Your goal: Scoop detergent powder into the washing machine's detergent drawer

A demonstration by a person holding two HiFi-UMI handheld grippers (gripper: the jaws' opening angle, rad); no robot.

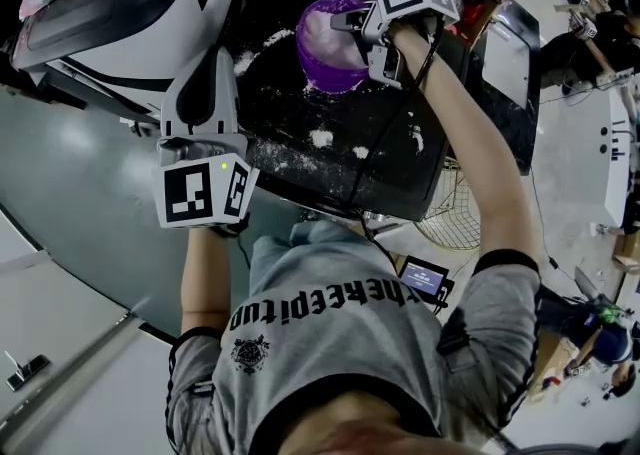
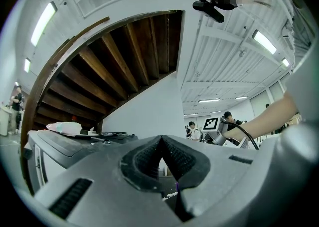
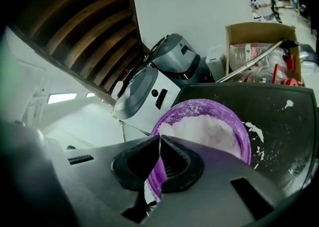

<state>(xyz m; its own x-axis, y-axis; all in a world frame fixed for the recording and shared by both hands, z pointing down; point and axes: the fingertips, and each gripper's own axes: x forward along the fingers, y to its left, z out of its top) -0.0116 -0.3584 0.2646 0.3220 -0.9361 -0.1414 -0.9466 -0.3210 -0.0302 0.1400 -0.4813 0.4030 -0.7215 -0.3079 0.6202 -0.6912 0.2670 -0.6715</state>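
Right gripper (image 3: 159, 140) pinches a white scoop (image 3: 147, 191) at the purple bowl (image 3: 240, 132); left gripper (image 2: 160, 141) closed, empty (shirt (image 1: 330, 343) reads "thekeepitup").

Cardboard box (image 3: 259, 27) w/ bottles (image 3: 251, 51), wooden stair underside (image 2: 114, 66), bg people (image 2: 191, 130), small screen (image 1: 424, 279)

Black lettering, seemingly "thekeepitup", across the chest of the person's grey T-shirt (image 1: 330, 288); nothing else legible.

Powder-filled purple tub (image 1: 335, 78); white scoop (image 3: 163, 130) (apparently) over its rim.
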